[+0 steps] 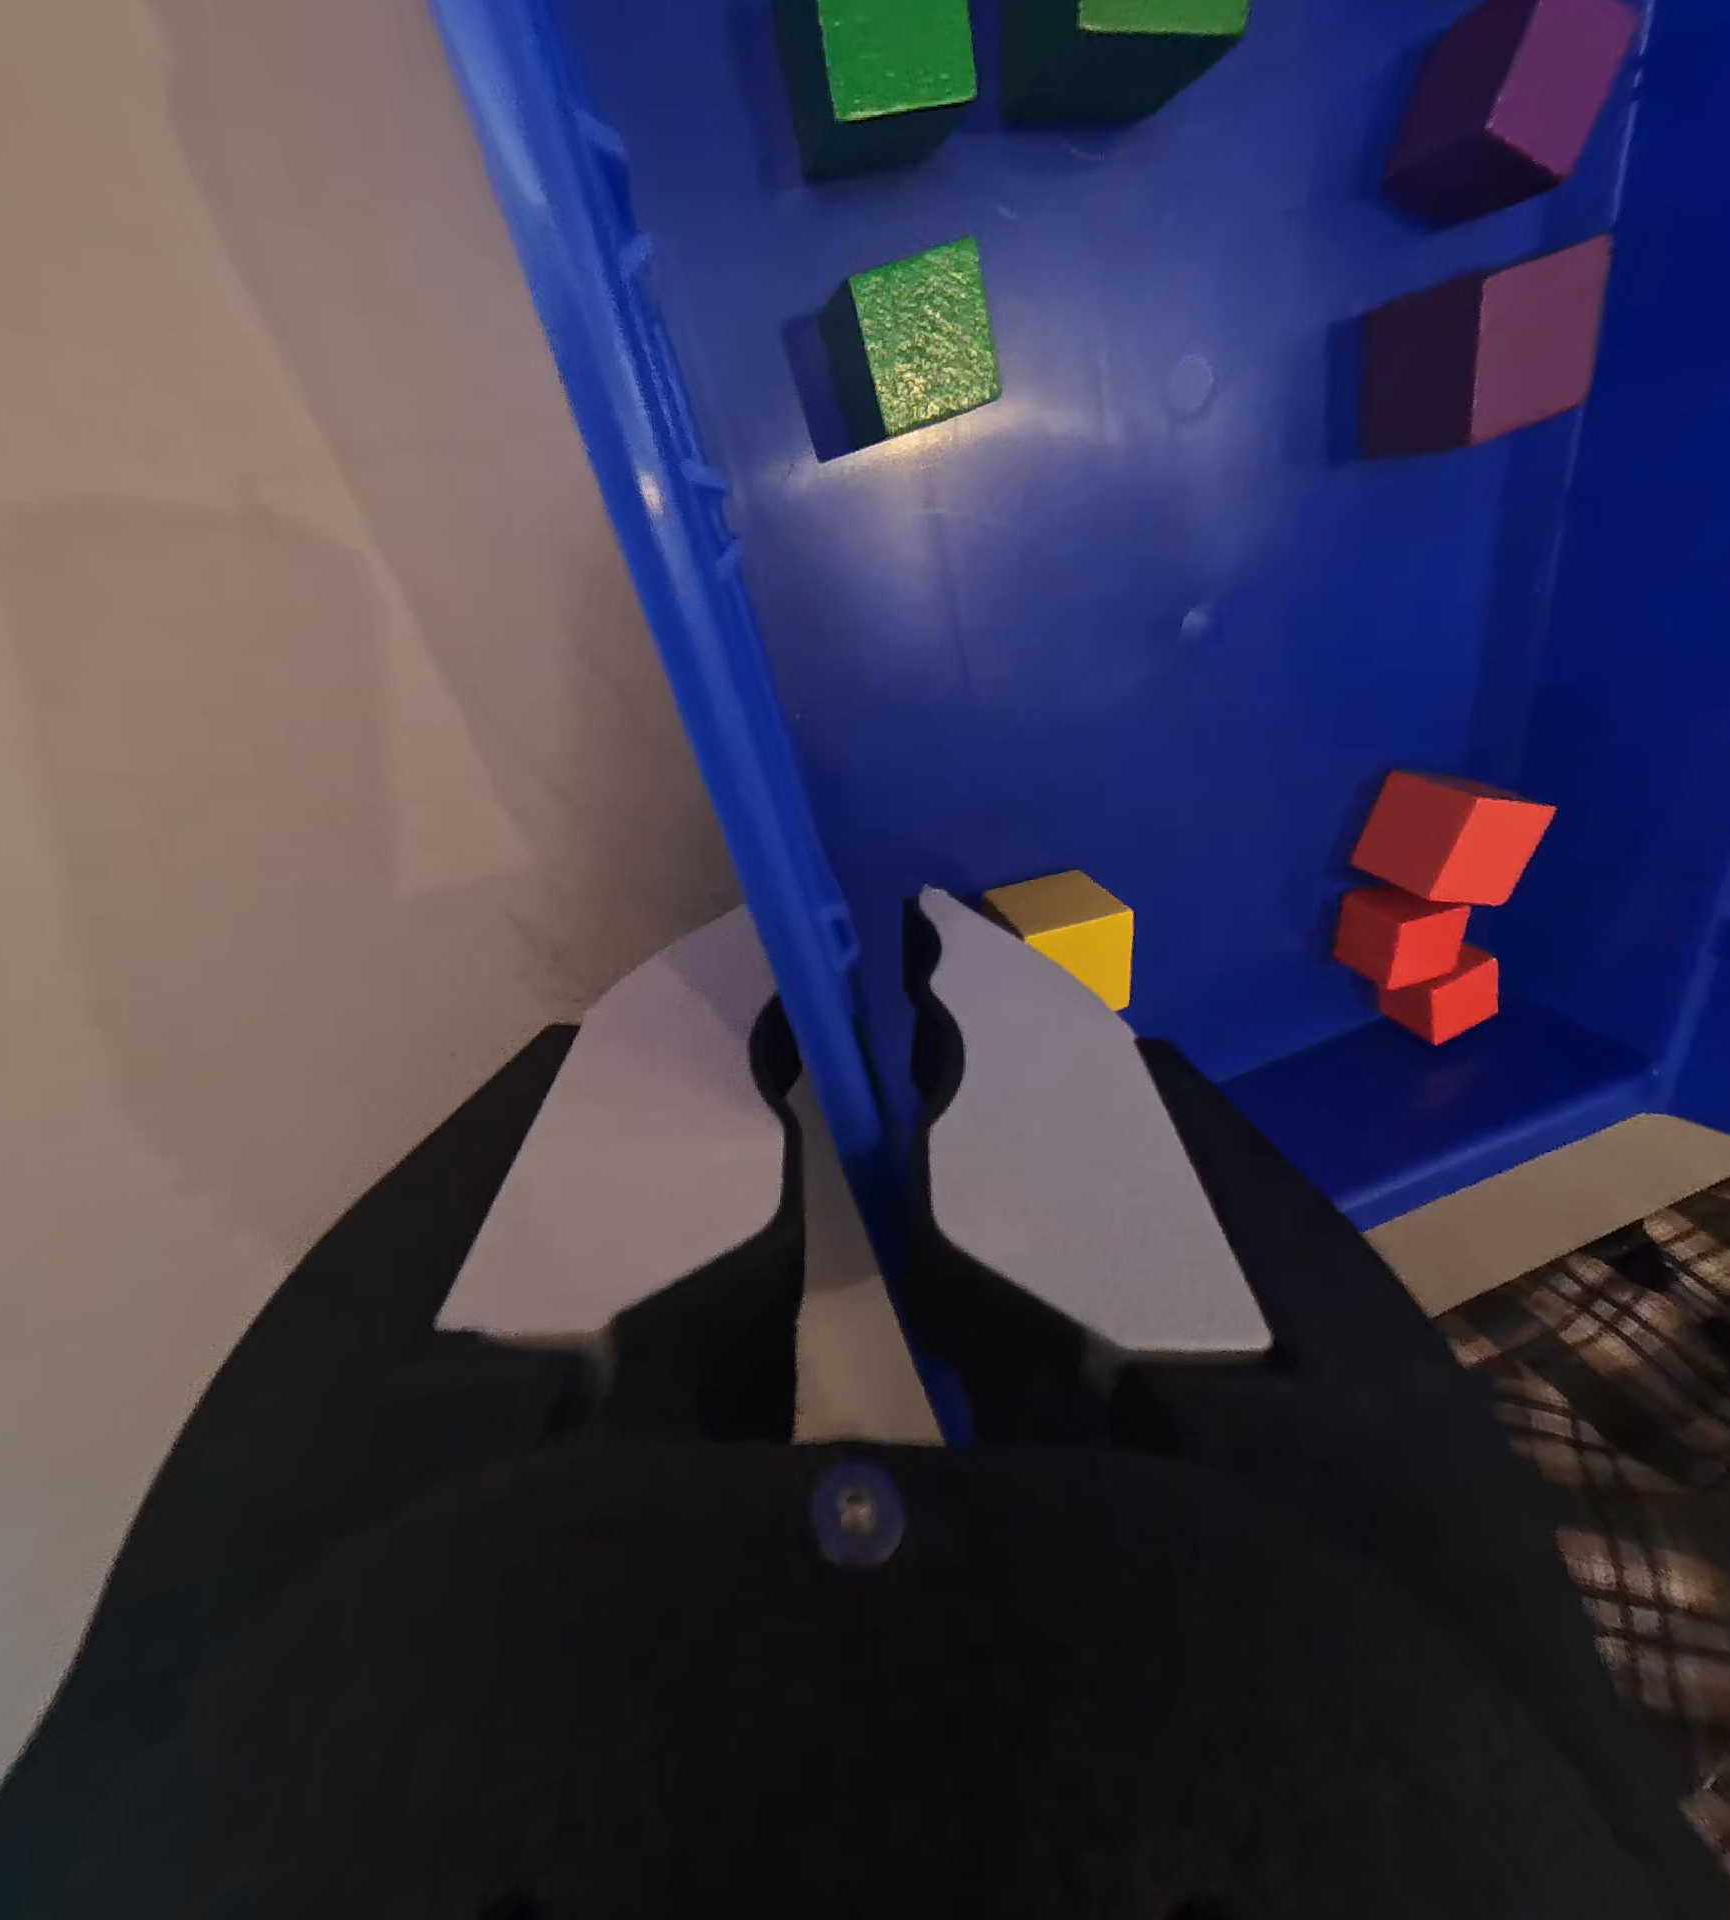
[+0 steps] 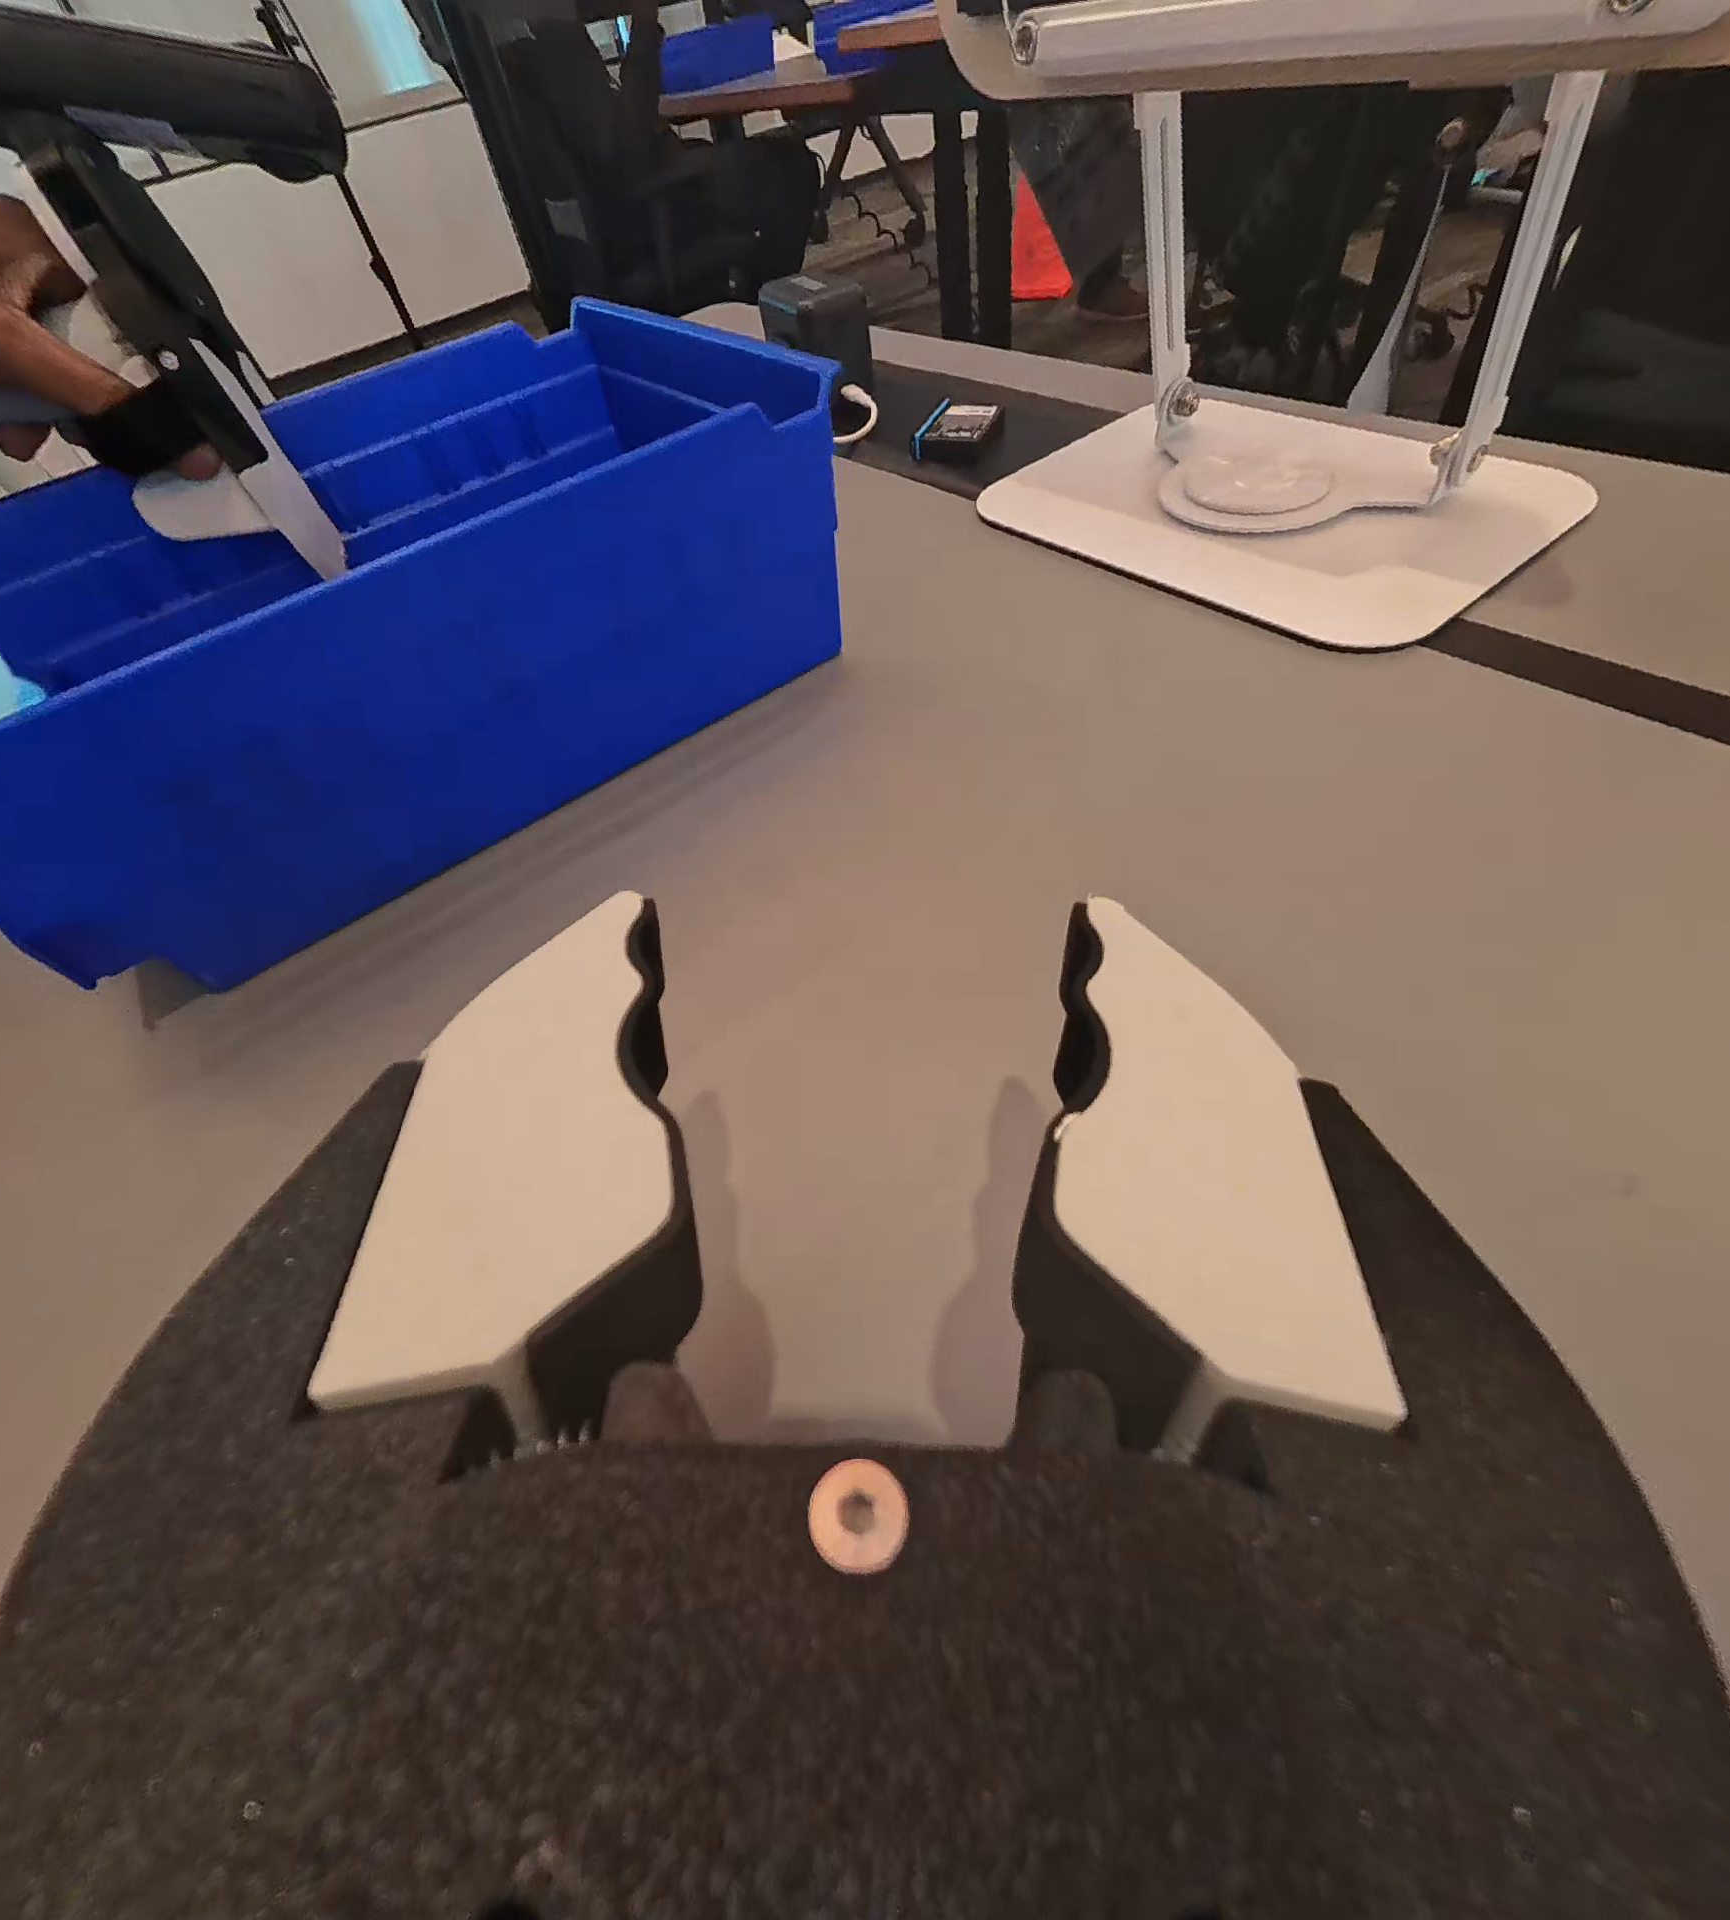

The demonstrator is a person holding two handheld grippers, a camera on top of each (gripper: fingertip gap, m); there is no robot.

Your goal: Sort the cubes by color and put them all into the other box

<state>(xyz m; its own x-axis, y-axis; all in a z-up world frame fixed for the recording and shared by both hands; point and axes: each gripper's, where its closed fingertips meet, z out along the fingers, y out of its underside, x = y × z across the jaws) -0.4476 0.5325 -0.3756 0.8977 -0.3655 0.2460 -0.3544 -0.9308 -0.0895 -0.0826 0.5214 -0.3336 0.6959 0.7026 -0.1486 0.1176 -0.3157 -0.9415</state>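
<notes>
Black felt-like padding is filling the bottom of both wrist views, carrying pale grey, wavy-edged plastic fingers. In the left wrist view, the left hand-held gripper (image 1: 840, 997) is straddling the side wall of the glossy blue plastic box (image 1: 1048, 644), one finger outside and one inside, seemingly pinching that wall, though firm contact cannot be confirmed. Just beside the inner finger, a matte yellow wooden cube (image 1: 1069, 930) is sitting on the box floor. Three red cubes (image 1: 1432, 904) are clustering at lower right, two purple cubes (image 1: 1495, 229) at upper right, and three green cubes (image 1: 913, 218) at upper left, so the colours are lying grouped.

In the right wrist view, the right hand-held gripper (image 2: 866, 914) is hanging released, fingers spread wide and empty, above the smooth grey counter (image 2: 1256, 883). A second ribbed blue box (image 2: 653, 384) is standing behind the first at upper left.

Judging by this, sorting is looking nearly done, with the left side steadying or shifting the box. Next, any remaining cube would need finding, a squared grasp on flat faces, and placing beside its colour.
</notes>
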